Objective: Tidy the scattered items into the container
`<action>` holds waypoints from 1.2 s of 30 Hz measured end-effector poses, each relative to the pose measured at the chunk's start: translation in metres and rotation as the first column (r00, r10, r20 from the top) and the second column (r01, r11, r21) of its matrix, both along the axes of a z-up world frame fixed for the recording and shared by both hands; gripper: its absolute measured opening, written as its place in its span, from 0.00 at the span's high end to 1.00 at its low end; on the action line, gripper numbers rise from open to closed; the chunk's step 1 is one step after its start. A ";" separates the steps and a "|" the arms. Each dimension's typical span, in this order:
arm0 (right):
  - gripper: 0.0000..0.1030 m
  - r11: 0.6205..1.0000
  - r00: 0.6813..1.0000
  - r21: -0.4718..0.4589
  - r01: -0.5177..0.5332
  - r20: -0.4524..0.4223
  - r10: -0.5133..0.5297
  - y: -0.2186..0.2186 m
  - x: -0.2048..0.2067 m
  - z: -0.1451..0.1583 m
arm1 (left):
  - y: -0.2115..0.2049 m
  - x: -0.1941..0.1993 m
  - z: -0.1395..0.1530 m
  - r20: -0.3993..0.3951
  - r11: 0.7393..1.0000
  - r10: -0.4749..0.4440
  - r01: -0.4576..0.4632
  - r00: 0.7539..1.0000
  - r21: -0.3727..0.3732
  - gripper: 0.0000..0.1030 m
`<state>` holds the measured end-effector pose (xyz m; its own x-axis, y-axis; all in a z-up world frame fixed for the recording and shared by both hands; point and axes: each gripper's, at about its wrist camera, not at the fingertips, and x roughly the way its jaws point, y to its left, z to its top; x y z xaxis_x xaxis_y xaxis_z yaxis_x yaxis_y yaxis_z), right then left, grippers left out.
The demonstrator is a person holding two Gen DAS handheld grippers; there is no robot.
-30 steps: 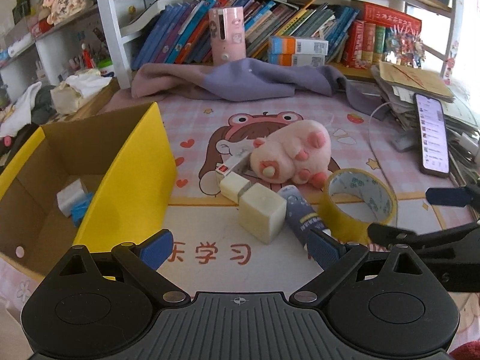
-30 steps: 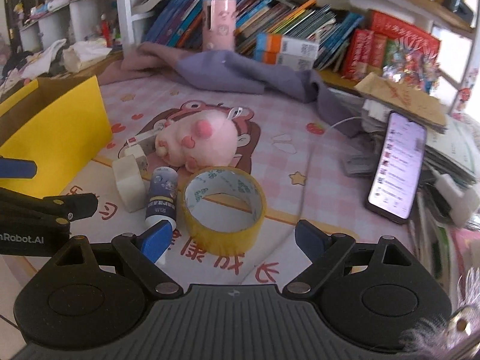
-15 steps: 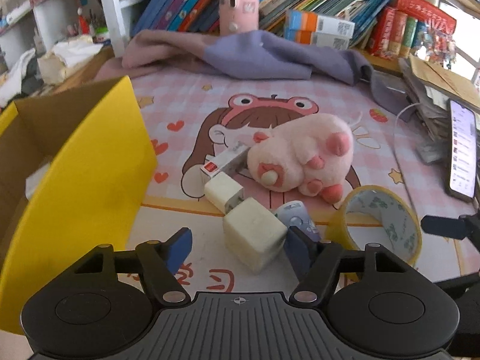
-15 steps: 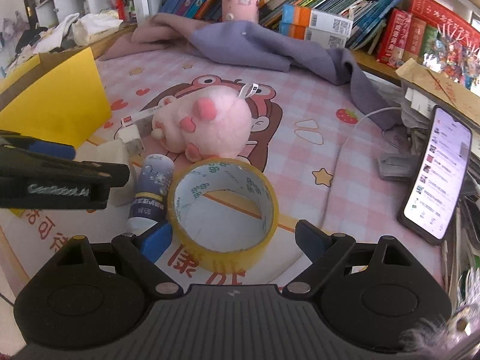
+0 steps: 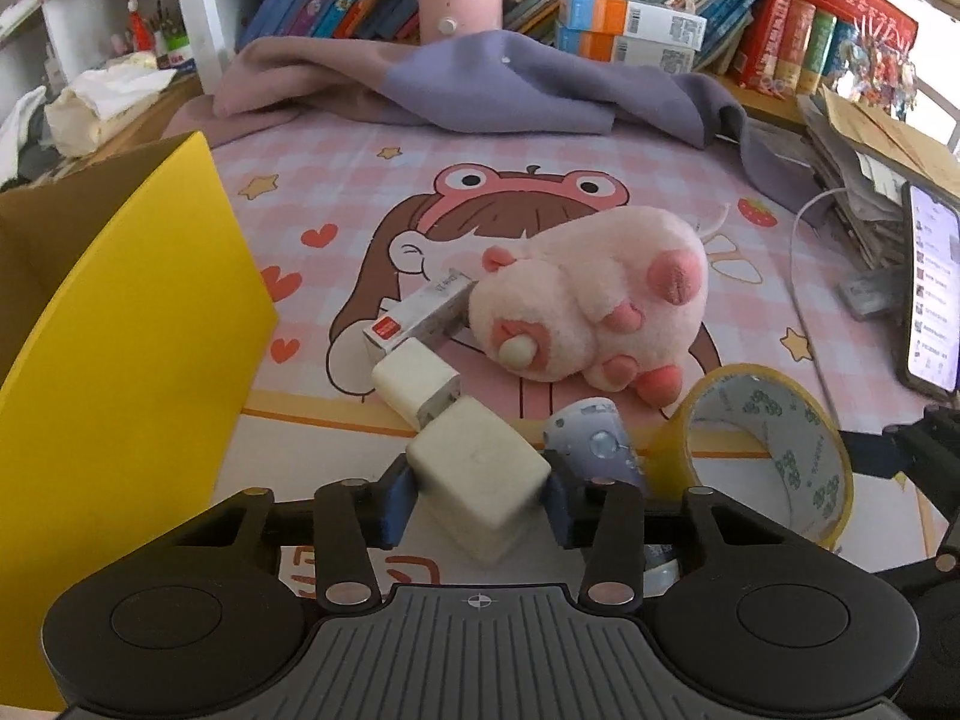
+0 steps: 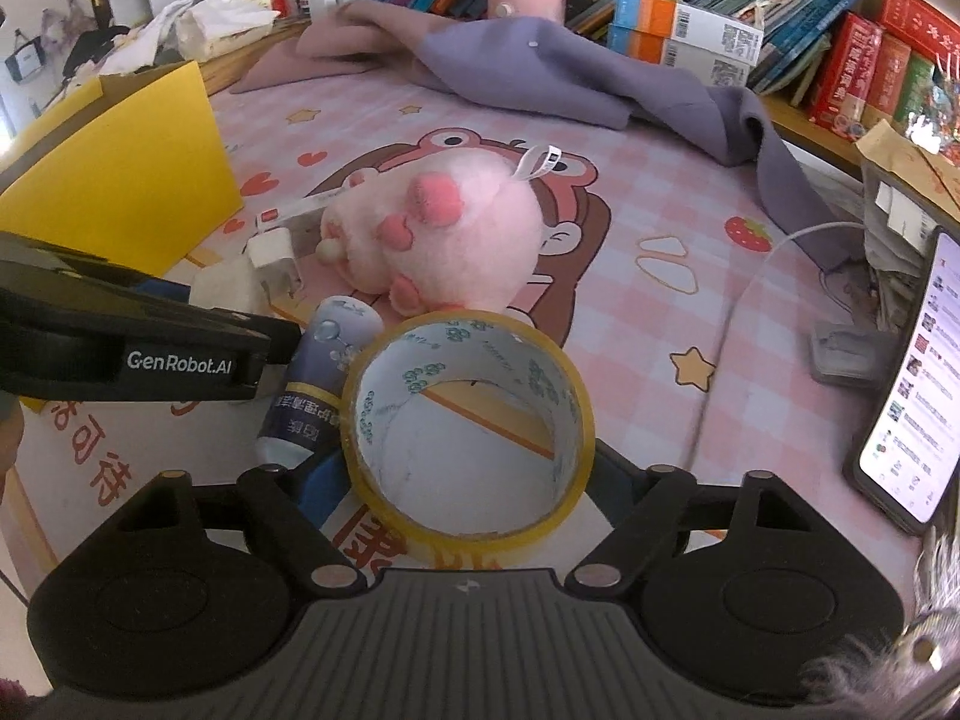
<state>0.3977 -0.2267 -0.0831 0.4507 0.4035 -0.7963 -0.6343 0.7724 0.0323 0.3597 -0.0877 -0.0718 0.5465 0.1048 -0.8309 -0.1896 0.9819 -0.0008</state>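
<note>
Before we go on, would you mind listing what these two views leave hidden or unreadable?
- Yellow cardboard box: inside hidden by its own flap, both views.
- Blue tube: far end behind the left tool's arm, right wrist view; small label print unreadable.
- Tape roll: right tool pads hidden behind it, so contact unclear.
- Phone: cut by frame edge, text too small.

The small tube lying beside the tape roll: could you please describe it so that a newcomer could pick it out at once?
Start at the pink plush toy on the cartoon-print mat. Just in front of it stands a yellow roll of packing tape, and the tube lies against that roll's left side. It alone is dark blue-grey with printed bubbles; nearby blocks are plain white.
</note>
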 end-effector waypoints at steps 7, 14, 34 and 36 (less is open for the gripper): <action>0.23 1.000 0.999 0.031 -0.004 0.041 0.002 -0.005 -0.005 0.010 | 0.000 -0.015 0.015 0.022 1.000 0.005 -0.005 1.000 0.003 0.65; 0.23 0.998 0.997 0.063 0.024 0.076 -0.029 -0.012 -0.012 0.023 | -0.004 -0.033 0.036 0.095 1.000 -0.016 0.014 0.995 0.013 0.66; 0.23 0.991 0.975 0.073 0.112 0.184 -0.124 -0.016 -0.075 0.057 | 0.001 -0.091 0.064 0.232 0.990 -0.135 0.142 0.963 -0.016 0.67; 0.23 0.990 0.971 0.070 0.123 0.198 -0.135 -0.014 -0.086 0.061 | 0.003 -0.101 0.064 0.238 0.986 -0.151 0.162 0.959 -0.026 0.67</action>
<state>0.3112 -0.2403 -0.0221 0.6506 0.3731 -0.6615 -0.5274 0.8487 -0.0400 0.2589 -0.0844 -0.0075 0.7333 -0.0319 -0.6792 -0.0226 0.9972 -0.0713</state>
